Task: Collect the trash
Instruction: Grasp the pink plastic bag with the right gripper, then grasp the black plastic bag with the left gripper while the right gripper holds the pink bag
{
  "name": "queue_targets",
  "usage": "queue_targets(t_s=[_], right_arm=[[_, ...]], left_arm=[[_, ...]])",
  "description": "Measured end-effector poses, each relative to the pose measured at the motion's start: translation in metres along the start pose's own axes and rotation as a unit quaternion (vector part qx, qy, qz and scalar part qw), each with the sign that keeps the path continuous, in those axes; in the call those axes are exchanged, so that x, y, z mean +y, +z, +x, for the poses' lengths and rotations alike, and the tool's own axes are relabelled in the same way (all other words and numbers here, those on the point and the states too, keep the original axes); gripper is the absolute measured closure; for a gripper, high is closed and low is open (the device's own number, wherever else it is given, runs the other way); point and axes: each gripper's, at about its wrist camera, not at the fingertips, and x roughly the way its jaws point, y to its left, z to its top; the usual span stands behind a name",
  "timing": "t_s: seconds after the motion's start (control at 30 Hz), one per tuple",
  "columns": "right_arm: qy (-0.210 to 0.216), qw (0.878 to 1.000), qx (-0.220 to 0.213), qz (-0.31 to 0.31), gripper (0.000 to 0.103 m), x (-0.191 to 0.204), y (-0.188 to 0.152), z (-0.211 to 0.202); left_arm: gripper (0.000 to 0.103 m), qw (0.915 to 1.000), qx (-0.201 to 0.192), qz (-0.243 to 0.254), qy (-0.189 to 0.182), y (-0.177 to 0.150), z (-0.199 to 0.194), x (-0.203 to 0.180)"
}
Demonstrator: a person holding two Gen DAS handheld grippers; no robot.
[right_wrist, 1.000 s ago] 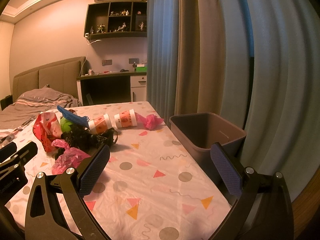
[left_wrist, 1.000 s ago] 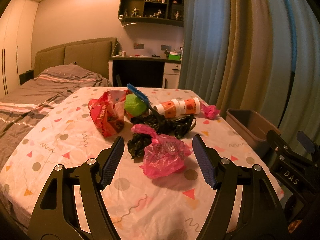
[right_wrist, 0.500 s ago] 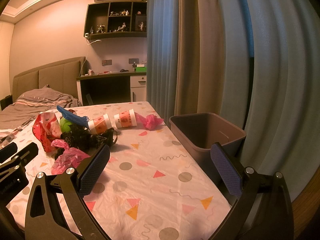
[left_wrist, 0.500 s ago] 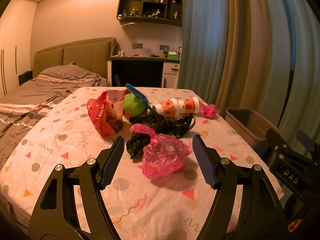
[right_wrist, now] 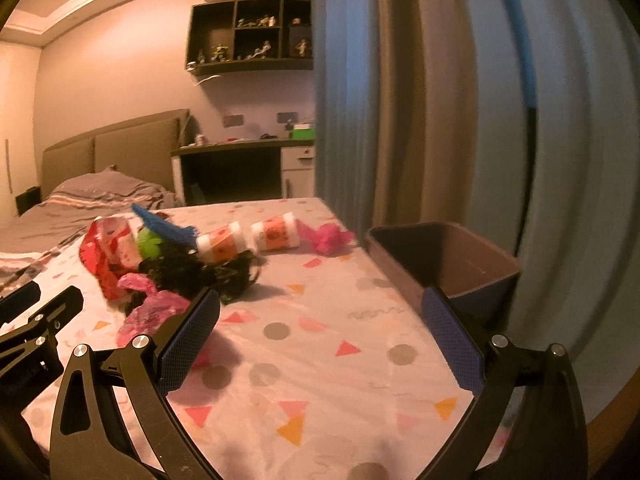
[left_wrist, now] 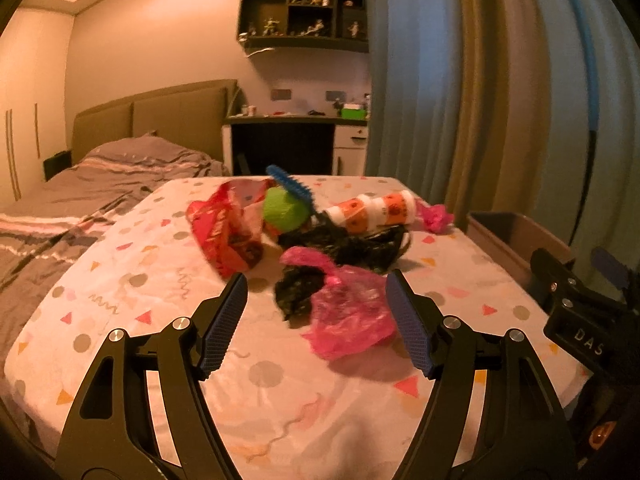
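Observation:
A heap of trash lies on the patterned sheet: a crumpled pink bag (left_wrist: 350,314) nearest, black plastic (left_wrist: 344,244) behind it, a red wrapper (left_wrist: 224,232), a green ball (left_wrist: 285,213), a blue comb (left_wrist: 291,188), two orange-and-white cups (left_wrist: 374,210) and a pink wad (left_wrist: 436,218). My left gripper (left_wrist: 316,292) stands open, just short of the pink bag, nothing between its pads. My right gripper (right_wrist: 320,312) is open too, over bare sheet, with the grey bin (right_wrist: 444,260) at its right finger. The same heap (right_wrist: 176,268) lies to its left.
The bin (left_wrist: 516,236) sits off the sheet's right edge, against blue and tan curtains (right_wrist: 420,100). A bed with grey bedding (left_wrist: 60,200) runs along the left. A dark desk (left_wrist: 288,144) and wall shelf stand at the back.

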Motion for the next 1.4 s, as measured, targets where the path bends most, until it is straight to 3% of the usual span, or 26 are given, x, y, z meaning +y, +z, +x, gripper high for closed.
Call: queue_targets(t_s=[0.17,0.37,0.67,0.77,0.87,0.97,1.1,1.27,1.4], right_arm=[[0.052,0.999,0.013,-0.011,0.006,0.024,-0.007,0.014],[0.127,0.990,0.039,-0.036,0.013,0.066,-0.017,0.033],[0.176,0.978,0.097,-0.056,0.033,0.100,-0.031,0.067],[0.186,0.974,0.119,-0.058,0.047,0.102,-0.035,0.076],[0.195,0.970,0.134,-0.059,0.072,0.104,-0.038,0.081],[0.195,0.969,0.136,-0.061,0.084,0.102,-0.041,0.083],[0.186,0.973,0.120,-0.059,0.088,0.089,-0.039,0.074],[0.158,0.982,0.088,-0.047,0.089,0.061,-0.030,0.062],[0.141,0.987,0.072,-0.033,0.089,0.041,-0.022,0.057]], left_arm=[[0.032,0.9989,-0.011,-0.040,0.022,-0.001,0.002,0.026],[0.032,0.9969,-0.039,-0.051,0.045,-0.001,0.000,0.046],[0.032,0.9959,-0.053,-0.057,0.047,-0.001,0.007,0.058],[0.033,0.9964,-0.049,-0.058,0.039,-0.002,0.011,0.058],[0.034,0.9969,-0.045,-0.055,0.034,-0.003,0.014,0.058],[0.037,0.9972,-0.043,-0.055,0.028,-0.004,0.016,0.057],[0.039,0.9977,-0.041,-0.052,0.018,-0.004,0.019,0.053],[0.050,0.9984,-0.032,-0.043,-0.016,0.000,0.034,0.042],[0.050,0.9979,-0.016,-0.044,-0.044,0.007,0.058,0.032]])
